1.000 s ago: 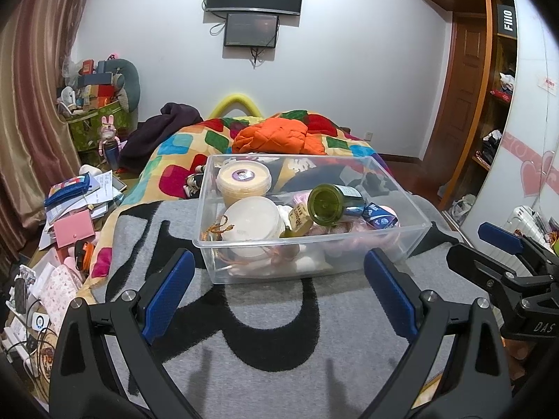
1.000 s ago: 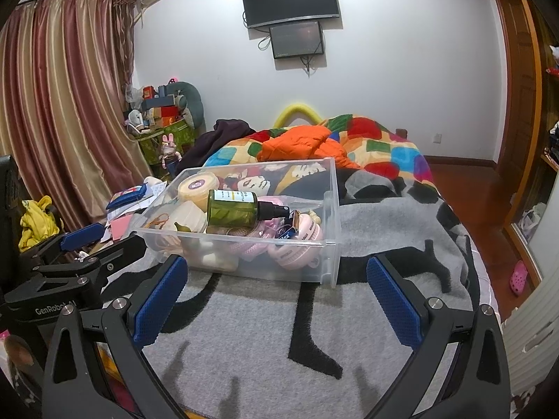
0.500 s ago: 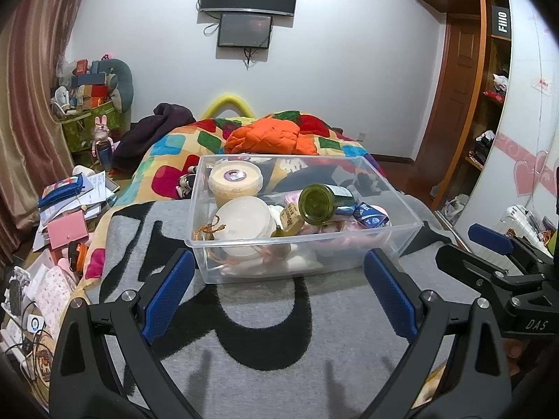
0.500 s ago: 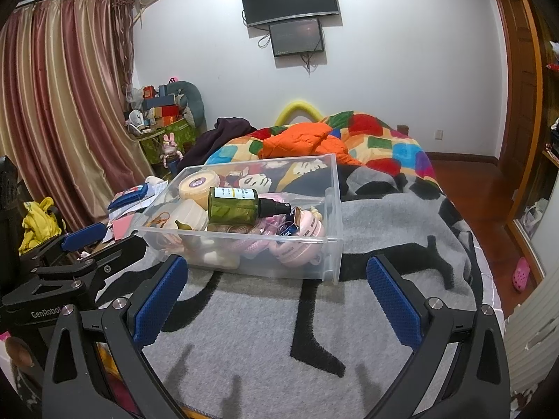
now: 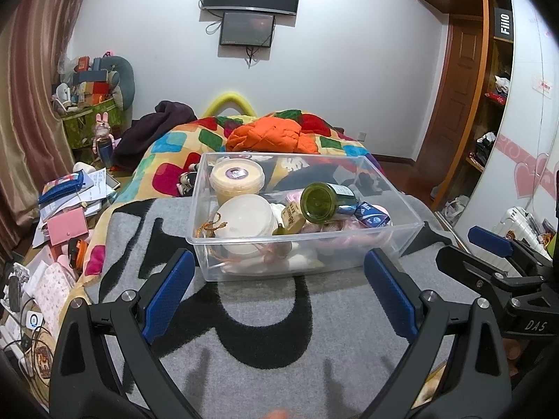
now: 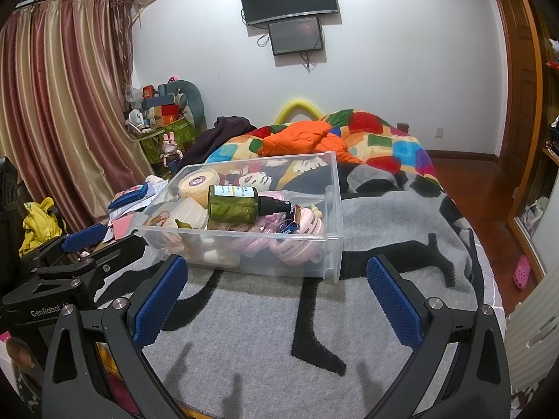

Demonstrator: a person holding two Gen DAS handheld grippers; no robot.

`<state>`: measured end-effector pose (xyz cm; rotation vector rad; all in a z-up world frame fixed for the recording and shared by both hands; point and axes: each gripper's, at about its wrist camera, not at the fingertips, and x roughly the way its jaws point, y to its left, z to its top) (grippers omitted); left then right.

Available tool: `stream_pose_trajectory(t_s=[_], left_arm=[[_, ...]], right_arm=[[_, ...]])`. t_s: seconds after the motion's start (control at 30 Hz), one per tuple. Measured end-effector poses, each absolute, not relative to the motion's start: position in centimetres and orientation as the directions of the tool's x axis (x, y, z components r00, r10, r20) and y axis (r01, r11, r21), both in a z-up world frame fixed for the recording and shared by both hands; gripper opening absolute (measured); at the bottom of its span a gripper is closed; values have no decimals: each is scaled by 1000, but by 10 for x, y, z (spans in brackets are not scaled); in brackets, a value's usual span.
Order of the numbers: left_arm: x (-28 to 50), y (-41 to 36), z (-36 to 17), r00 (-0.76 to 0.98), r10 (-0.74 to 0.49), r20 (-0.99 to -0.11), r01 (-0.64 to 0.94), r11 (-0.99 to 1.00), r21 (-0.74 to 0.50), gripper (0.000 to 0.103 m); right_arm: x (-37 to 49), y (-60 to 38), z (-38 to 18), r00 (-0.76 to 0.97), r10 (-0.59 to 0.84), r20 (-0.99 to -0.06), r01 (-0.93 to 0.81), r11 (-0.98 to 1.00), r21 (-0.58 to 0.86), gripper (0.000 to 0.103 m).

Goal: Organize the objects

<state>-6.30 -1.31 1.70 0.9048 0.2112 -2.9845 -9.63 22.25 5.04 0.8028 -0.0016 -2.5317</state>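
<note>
A clear plastic bin (image 5: 304, 244) rests on the grey blanket (image 5: 265, 331) of the bed, at 12 o'clock from both grippers, and holds a green spray bottle (image 6: 237, 204) lying on its side atop tubs and pink items, apparently cosmetics. The left gripper (image 5: 276, 293) and right gripper (image 6: 276, 296) both hover short of the bin with fingers spread wide and gripping nothing. This arrangement fits items gathered for sorting or already tidied away.

Bin (image 5: 401, 206): clear glossy plastic. Bottle (image 6: 232, 204): green, glossy. Blanket (image 6: 367, 230): grey-black woolly cloth, matt. Claw pads (image 5: 169, 289): blue, textured, ahead of camera.
</note>
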Motion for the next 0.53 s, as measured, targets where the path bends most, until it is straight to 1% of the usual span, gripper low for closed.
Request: stream_pose_trajectory(t_s=[0.17, 0.3, 0.53], left_arm=[[-63, -13, 16, -829, 29, -558, 55, -990, -133, 99], [-63, -13, 16, -825, 57, -562, 37, -987, -155, 99], [-63, -8, 15, -822, 57, -567, 29, -989, -142, 99]], right_arm=[[-97, 223, 51, -711, -446, -543, 444, -884, 144, 102], [-96, 222, 48, -709, -446, -547, 443, -884, 147, 102], [-95, 220, 45, -704, -447, -552, 444, -883, 149, 102]])
